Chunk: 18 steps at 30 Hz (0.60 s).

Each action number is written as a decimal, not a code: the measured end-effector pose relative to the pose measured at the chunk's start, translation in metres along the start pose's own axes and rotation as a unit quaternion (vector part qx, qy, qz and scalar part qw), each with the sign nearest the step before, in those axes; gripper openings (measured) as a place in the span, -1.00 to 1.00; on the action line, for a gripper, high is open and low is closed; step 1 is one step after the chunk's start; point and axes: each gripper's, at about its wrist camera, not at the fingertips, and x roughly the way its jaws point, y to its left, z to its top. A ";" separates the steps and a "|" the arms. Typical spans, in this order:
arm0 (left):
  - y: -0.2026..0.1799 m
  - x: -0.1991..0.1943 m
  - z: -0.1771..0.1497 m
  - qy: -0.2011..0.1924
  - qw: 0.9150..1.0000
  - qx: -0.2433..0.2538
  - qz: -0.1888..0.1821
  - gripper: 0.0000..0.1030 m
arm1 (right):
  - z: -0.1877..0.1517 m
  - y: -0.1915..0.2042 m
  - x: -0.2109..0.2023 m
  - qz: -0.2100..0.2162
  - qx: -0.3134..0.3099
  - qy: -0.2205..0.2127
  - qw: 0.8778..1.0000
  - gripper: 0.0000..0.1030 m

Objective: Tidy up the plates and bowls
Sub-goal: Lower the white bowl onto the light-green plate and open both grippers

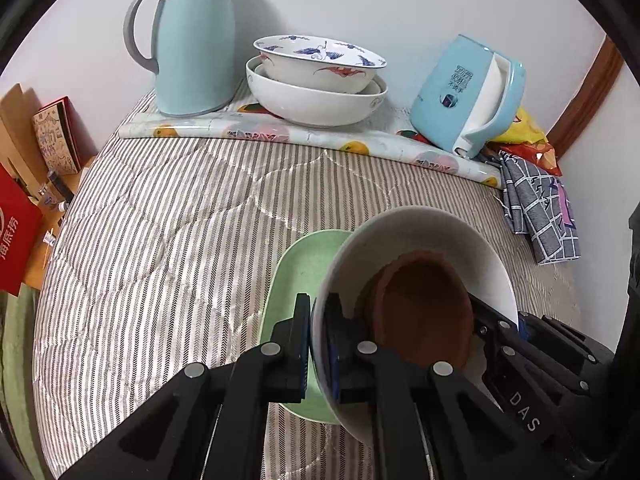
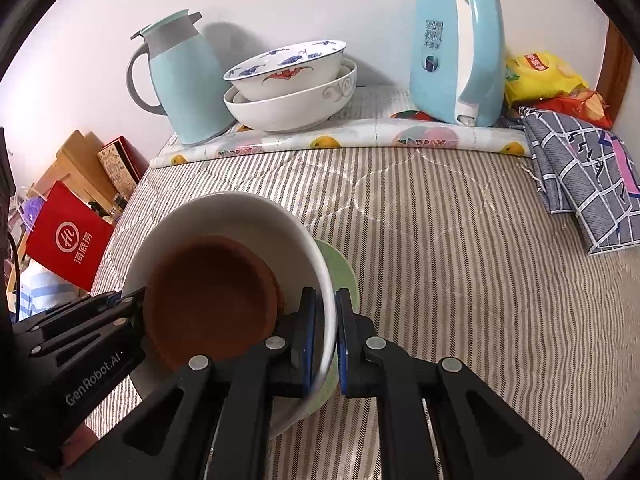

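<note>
A white bowl (image 1: 420,236) holds a brown bowl (image 1: 424,312) inside it and sits over a light green plate (image 1: 304,268) on the striped cloth. My left gripper (image 1: 318,344) is shut on the white bowl's left rim. My right gripper (image 2: 325,340) is shut on the same bowl's (image 2: 224,212) right rim, with the brown bowl (image 2: 212,300) and green plate (image 2: 340,268) beside it. Each gripper shows in the other's view. Two stacked bowls, a blue-patterned one (image 1: 320,60) in a white one (image 1: 316,104), stand at the back.
A pale blue thermos jug (image 1: 192,36) stands back left and a blue kettle (image 1: 468,92) back right on a fruit-print mat (image 1: 280,132). A checked cloth (image 1: 536,208) and snack bags (image 2: 544,76) lie at the right. Red boxes (image 1: 16,232) sit off the left edge.
</note>
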 end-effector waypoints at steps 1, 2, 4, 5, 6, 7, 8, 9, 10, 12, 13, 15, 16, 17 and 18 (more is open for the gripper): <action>0.001 0.001 0.000 0.002 1.000 -0.001 0.000 -0.84 | 0.000 0.000 0.002 0.000 0.000 0.002 1.000 -0.82; 0.002 0.002 0.000 0.003 1.000 -0.002 0.000 -0.84 | -0.001 0.001 0.004 0.000 -0.001 0.004 1.000 -0.82; 0.004 0.004 0.001 0.005 1.000 -0.001 0.000 -0.84 | -0.001 0.002 0.007 0.000 -0.001 0.006 1.000 -0.82; 0.004 0.005 0.001 0.005 1.000 -0.001 0.001 -0.84 | -0.001 0.002 0.008 0.000 -0.001 0.007 1.000 -0.82; 0.005 0.006 0.001 0.007 1.000 -0.002 0.001 -0.84 | -0.001 0.002 0.010 0.001 0.000 0.008 1.000 -0.82; 0.006 0.007 0.001 0.007 1.000 -0.002 0.002 -0.84 | -0.001 0.002 0.011 0.001 0.000 0.009 1.000 -0.82; 0.007 0.008 0.001 0.008 1.000 -0.003 0.002 -0.84 | 0.000 0.003 0.013 0.002 0.000 0.010 1.000 -0.82; 0.008 0.009 0.001 0.009 1.000 -0.003 0.003 -0.84 | 0.000 0.003 0.015 0.002 0.000 0.012 1.000 -0.82; 0.009 0.011 0.001 0.011 1.000 -0.005 0.003 -0.84 | 0.000 0.004 0.017 0.001 -0.001 0.013 1.000 -0.82; 0.010 0.013 0.001 0.013 1.000 -0.005 0.004 -0.84 | 0.001 0.005 0.021 0.001 -0.003 0.017 1.000 -0.82; 0.011 0.015 0.001 0.015 1.000 -0.007 0.004 -0.84 | 0.001 0.005 0.022 0.002 -0.003 0.018 1.000 -0.82; 0.011 0.019 0.001 0.019 1.000 -0.007 0.003 -0.84 | 0.001 0.005 0.024 0.001 -0.003 0.021 1.000 -0.82; 0.011 0.020 0.001 0.021 1.000 -0.007 0.002 -0.84 | 0.001 0.005 0.025 0.001 -0.003 0.022 1.000 -0.82; 0.011 0.022 0.001 0.023 1.000 -0.007 0.002 -0.84 | 0.001 0.004 0.027 0.000 -0.003 0.025 1.000 -0.82; 0.011 0.023 0.002 0.024 1.000 -0.006 0.001 -0.84 | 0.002 0.003 0.029 0.000 -0.002 0.027 1.000 -0.82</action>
